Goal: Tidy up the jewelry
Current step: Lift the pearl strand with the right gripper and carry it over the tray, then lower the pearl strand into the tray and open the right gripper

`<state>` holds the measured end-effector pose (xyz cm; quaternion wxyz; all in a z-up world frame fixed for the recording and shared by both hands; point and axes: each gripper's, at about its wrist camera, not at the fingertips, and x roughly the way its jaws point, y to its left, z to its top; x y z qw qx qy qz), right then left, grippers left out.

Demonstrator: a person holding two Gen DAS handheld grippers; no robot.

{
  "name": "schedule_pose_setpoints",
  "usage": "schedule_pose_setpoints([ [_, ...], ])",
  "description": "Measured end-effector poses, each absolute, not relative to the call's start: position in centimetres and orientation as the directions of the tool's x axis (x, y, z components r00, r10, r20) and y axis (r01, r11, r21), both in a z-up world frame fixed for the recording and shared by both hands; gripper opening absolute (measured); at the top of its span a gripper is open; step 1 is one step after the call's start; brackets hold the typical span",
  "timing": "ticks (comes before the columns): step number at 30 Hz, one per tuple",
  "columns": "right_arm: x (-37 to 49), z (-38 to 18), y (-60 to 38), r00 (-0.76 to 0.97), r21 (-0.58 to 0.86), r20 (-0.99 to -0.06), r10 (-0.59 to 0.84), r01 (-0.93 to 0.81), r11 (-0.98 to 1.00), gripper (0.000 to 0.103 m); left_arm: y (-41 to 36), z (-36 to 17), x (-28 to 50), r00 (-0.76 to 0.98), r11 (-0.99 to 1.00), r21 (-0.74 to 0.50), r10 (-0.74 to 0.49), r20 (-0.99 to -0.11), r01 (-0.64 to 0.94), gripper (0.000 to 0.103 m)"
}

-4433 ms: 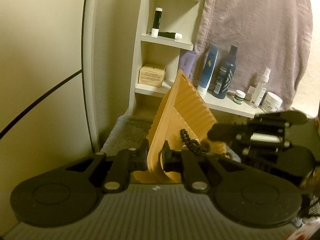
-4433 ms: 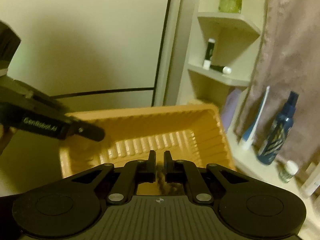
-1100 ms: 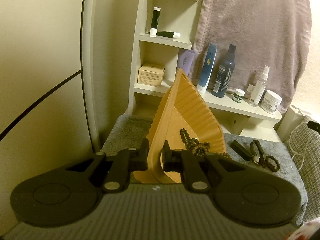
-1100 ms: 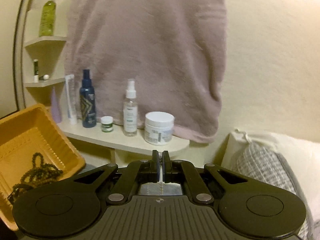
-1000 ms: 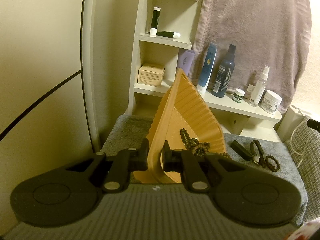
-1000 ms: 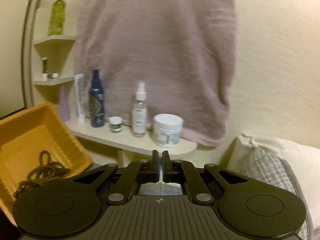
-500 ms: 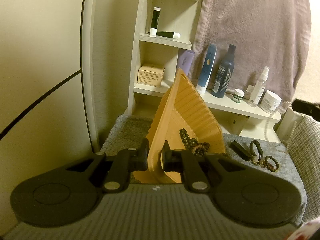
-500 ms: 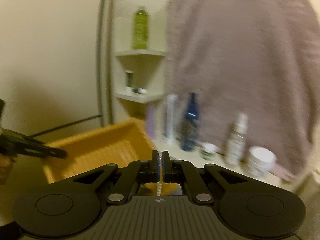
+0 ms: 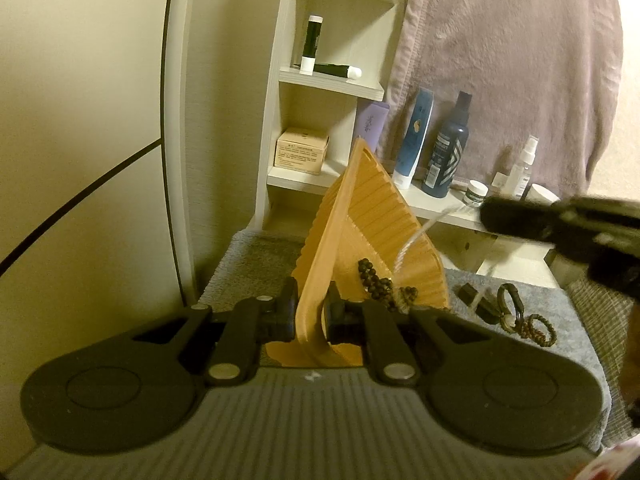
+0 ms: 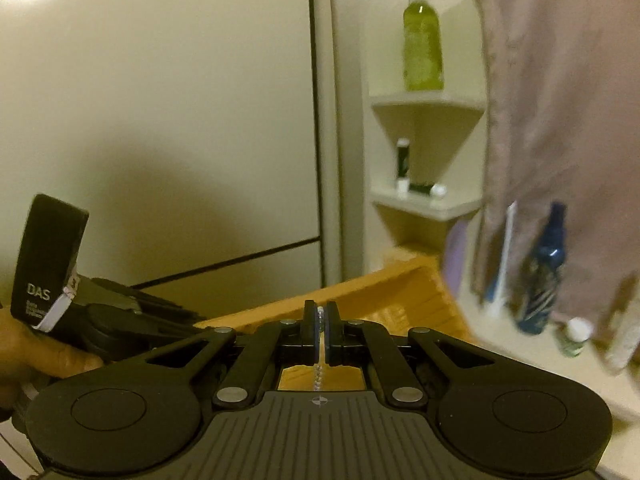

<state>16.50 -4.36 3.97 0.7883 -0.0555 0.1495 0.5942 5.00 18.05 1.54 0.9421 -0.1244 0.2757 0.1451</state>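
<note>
Left wrist view: the left hand-held gripper (image 9: 310,314) is clamped on the near rim of the orange tray (image 9: 372,216), one finger on each side of the wall, so the tray stands tilted up on edge ahead of the fingers. A dark beaded bracelet (image 9: 374,280) lies piled inside the tray, just beyond the right finger. To the right of the tray, on the grey towel-covered surface (image 9: 560,312), lie a small black bar (image 9: 468,293) and a dark cord bracelet with a ring (image 9: 528,322), close together. The right hand-held gripper (image 9: 486,214) reaches in from the right edge, blurred, above those items, and a thin pale chain (image 9: 416,240) hangs from its tip down in front of the tray's ribbed floor. Behind, a shelf (image 9: 460,214) carries bottles and jars under a hanging mauve towel (image 9: 512,60).

Right wrist view: the right hand-held gripper (image 10: 320,320) has its fingers pressed together on the pale chain (image 10: 319,376), whose small links hang down between them toward the camera. The orange tray (image 10: 400,292) sits directly beyond the fingertips. At the left, a hand (image 10: 44,352) holds the left hand-held gripper's black body. The right side of this view is blurred.
</note>
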Motion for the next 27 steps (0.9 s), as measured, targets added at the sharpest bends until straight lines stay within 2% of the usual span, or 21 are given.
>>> schedule_pose_setpoints([
  [11,18.5,-1.6,-0.9,0.253,0.13,-0.439,0.862,-0.932,0.339,0.003,18.2,1.5,5.0,0.808,0.927,-0.16,0.201,-0.553,-0.34,0.012],
  [19,18.9,-2.2,-1.0,0.27,0.163,-0.42,0.866,-0.917,0.365,0.004,18.2,1.5,4.9,0.808,0.926,-0.163,0.2,-0.554,-0.341,0.012],
  [21,19.0,-2.0,-1.5,0.299,0.168,-0.407,0.863,-0.904,0.393,0.01,18.2,1.5,5.0,0.808,0.926,-0.162,0.201,-0.554,-0.341,0.012],
  [23,19.1,-1.9,-2.5,0.329,0.181,-0.394,0.859,-0.888,0.423,0.035,18.3,1.6,4.9,0.808,0.925,-0.163,0.201,-0.554,-0.342,0.011],
  [27,19.1,-1.9,-5.3,0.416,0.218,-0.366,0.833,-0.831,0.511,0.04,18.3,1.5,4.9,0.808,0.925,-0.162,0.202,-0.554,-0.343,0.011],
])
